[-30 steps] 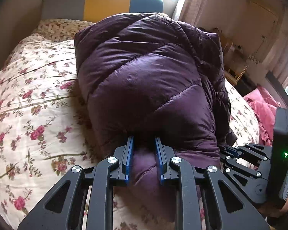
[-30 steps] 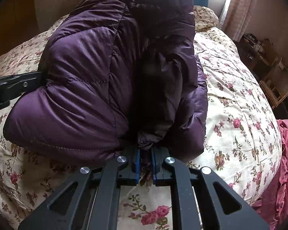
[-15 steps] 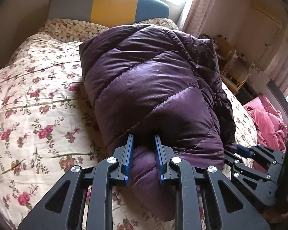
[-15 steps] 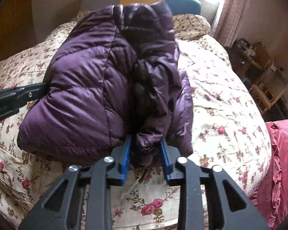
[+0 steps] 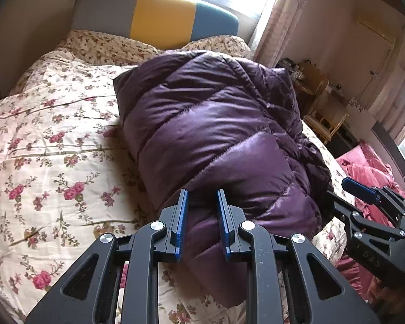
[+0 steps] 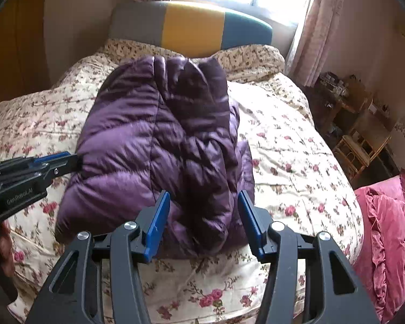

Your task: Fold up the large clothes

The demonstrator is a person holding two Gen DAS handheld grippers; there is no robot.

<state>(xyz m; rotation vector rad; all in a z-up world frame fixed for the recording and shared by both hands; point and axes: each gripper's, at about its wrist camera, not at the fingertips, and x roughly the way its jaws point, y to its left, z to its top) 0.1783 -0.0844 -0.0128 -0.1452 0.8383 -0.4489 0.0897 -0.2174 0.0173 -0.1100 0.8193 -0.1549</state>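
A purple quilted down jacket (image 5: 216,140) lies folded in a thick bundle on the floral bedspread (image 5: 54,162); it also shows in the right wrist view (image 6: 154,148). My left gripper (image 5: 201,197) is at the jacket's near left edge, its blue pads pinching a ridge of the fabric. My right gripper (image 6: 203,197) is open wide, its blue pads either side of the jacket's near right end, not touching it. Each gripper shows in the other's view: the right one at the far right (image 5: 359,189), the left one at the left edge (image 6: 54,159).
A grey, yellow and teal headboard (image 6: 191,24) stands at the far end under a bright window. A pink quilt (image 6: 391,229) lies off the bed's right side. A wooden chair (image 6: 364,145) and cluttered shelves stand by the right wall.
My right gripper has opened, let go of the jacket's fold and drawn back. The jacket has sunk down flat on the bed. My left gripper keeps its pinch.
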